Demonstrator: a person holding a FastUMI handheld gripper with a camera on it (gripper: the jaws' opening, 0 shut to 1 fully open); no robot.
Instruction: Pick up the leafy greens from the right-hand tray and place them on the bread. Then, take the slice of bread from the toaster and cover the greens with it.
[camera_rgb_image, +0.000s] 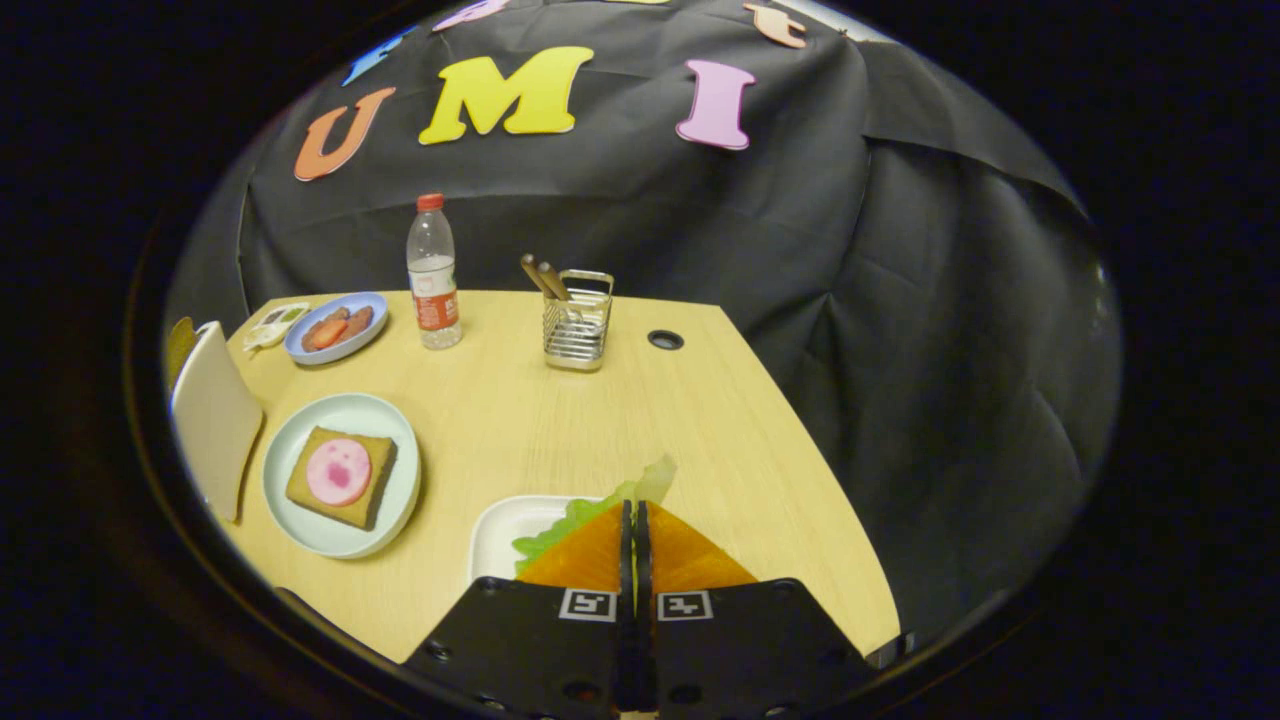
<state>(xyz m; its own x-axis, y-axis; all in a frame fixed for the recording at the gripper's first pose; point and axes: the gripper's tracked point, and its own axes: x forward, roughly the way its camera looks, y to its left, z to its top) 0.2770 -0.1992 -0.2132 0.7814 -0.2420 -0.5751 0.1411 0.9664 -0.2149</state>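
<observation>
Gripper (635, 520) fingers pinched nearly together on the ruffled green lettuce leaf (590, 512); leaf pokes out left of and beyond the tips, so it reads as gripped. Below it, the small white rectangular tray (500, 535) at the near edge of the pale wood table (560, 420). Step in hand: picking the greens, probably just at lift. Target is far-left of the fingers: brown bread slice topped with a pink ham round (340, 475) on a pale round plate (395, 515). Next move: lift clear, swing left, centre over the ham, then release. Cream toaster (215, 415) sits left of the plate.
</observation>
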